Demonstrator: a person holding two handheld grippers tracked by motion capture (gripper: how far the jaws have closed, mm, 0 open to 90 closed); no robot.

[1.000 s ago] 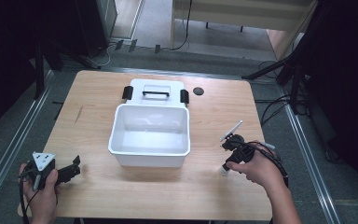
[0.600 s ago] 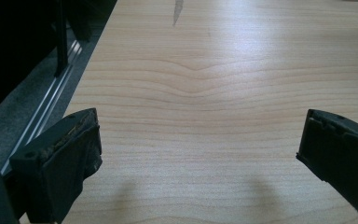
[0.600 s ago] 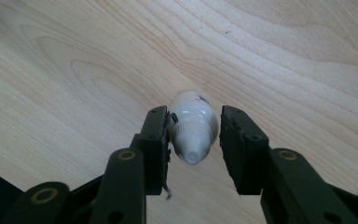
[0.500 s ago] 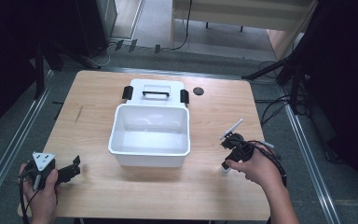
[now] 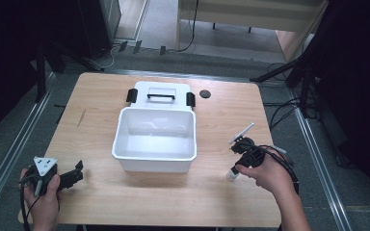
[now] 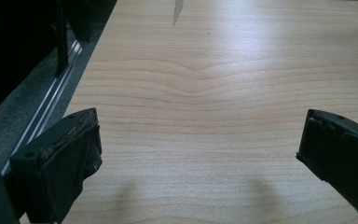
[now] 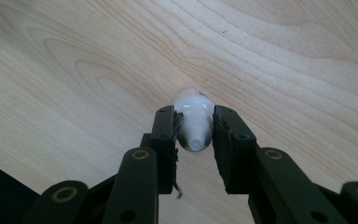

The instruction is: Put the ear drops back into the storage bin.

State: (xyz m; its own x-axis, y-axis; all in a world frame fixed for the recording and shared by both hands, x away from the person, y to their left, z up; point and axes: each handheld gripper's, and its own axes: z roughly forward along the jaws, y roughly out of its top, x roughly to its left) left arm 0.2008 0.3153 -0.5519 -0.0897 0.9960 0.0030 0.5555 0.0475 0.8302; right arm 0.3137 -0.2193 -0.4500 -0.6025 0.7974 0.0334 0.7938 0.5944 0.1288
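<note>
One small white bottle (image 7: 194, 120), smooth plastic with a rounded tapered tip, sits clamped in the right gripper (image 7: 194, 135) near the wooden table's (image 5: 212, 202) right edge; its jaws just closed. Left gripper (image 6: 198, 154) jaws are wide apart by the front-left corner.

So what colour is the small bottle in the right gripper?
White bottle, clearest in the right gripper view.

text: none legible | labels: none | numbers: none | signs: none
</note>
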